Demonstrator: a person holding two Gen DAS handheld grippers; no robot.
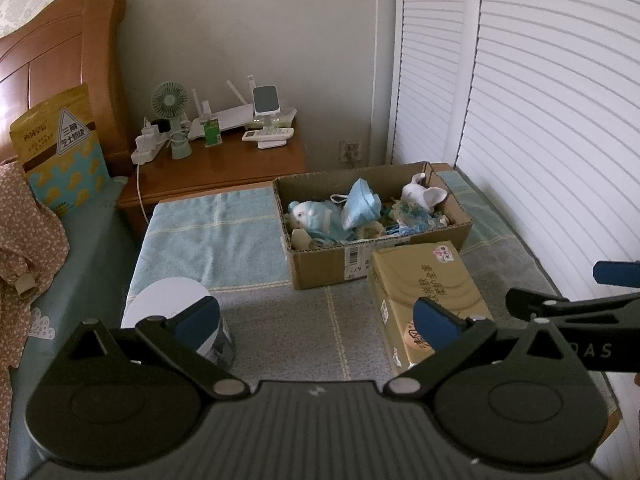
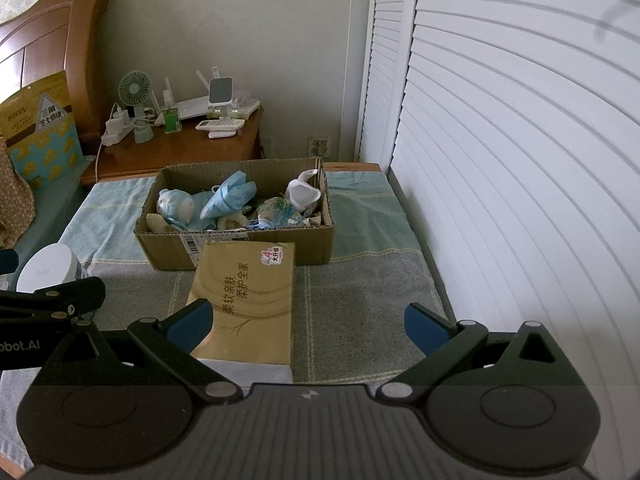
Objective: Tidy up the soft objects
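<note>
Cardboard box (image 2: 236, 220) of soft toys (image 2: 176, 206) lay ahead of both our tongs; the left gripper (image 1: 316, 320) and the right gripper (image 2: 308, 322) were spread wide and empty, a tissue pack (image 2: 248, 300) just before the right one

On the top face of the tan tissue pack (image 2: 248, 300), in the centre of the right wrist view, two lines of Chinese characters are printed, which can be read as "柔软亲肤" and "柔护全家". A pink and white sticker (image 2: 271, 257) near its far edge carries a large "4" with smaller characters that are too small to be made out. At the left edge of the same view, "bot.AI" is seen in white on the left gripper (image 2: 18, 346). In the left wrist view, the letters "DAS" are shown on the right gripper (image 1: 598, 350) at the right edge. On the yellow snack bag (image 1: 60, 148) at the left, "三角芝士奶块" appears to be printed inside a grey triangle. A barcode label (image 1: 354, 257) is stuck on the front wall of the cardboard box (image 1: 320, 268); its digits cannot be read.
</note>
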